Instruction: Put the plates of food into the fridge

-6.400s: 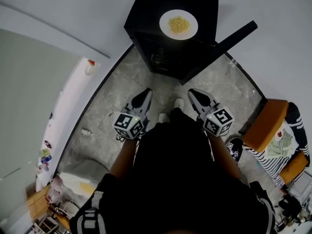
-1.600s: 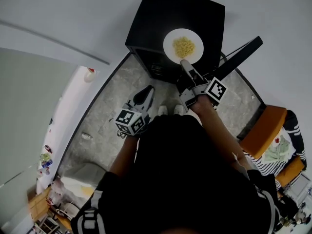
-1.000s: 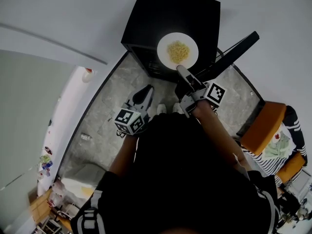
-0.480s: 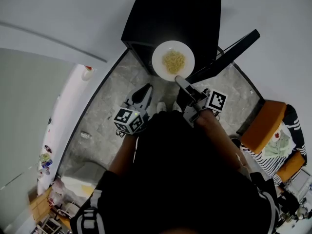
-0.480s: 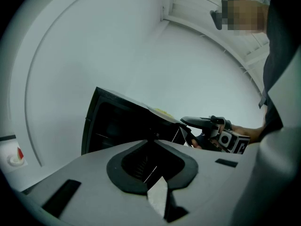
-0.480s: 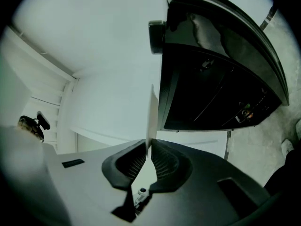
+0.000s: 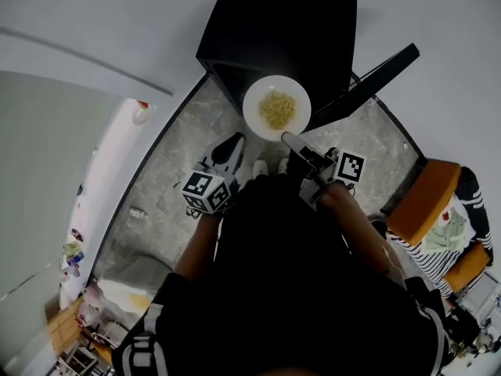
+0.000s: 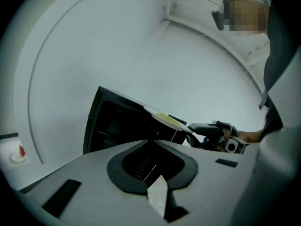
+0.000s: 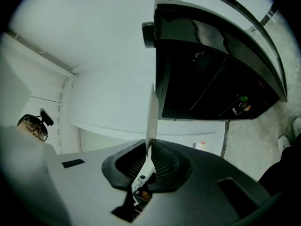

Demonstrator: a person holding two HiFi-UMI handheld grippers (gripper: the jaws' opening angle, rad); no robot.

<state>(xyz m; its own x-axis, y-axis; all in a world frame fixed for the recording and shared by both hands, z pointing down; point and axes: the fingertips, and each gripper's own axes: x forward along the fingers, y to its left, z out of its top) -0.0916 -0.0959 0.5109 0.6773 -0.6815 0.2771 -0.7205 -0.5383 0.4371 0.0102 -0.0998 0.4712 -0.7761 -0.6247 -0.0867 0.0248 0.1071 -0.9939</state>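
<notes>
While the right gripper (image 7: 286, 137) is clamped on the near rim of the round white plate (image 7: 254, 104) with its heap of yellow food (image 7: 277, 110), I read the plate as hanging in the air just in front of the small black cabinet fridge (image 7: 282, 22), over the open mouth. The black fridge door (image 7: 368, 81) is swung out to my right. The cavity lies ahead of the jaws and lower down, so I judge the move to be down, then forward, done by the right arm alone. The left gripper (image 7: 233, 141) hangs low and well apart from the plate, its jaws together on nothing. From the head camera I get the fridge's lid but almost none of the interior. The left gripper view gives me height: the plate (image 8: 167, 119) sits about level with the fridge's top edge (image 8: 117, 100), slightly tilted. The right gripper view shows the rim (image 9: 151, 117) edge-on between the pads and the dark cavity (image 9: 211, 79) with its shelf lines beyond.
</notes>
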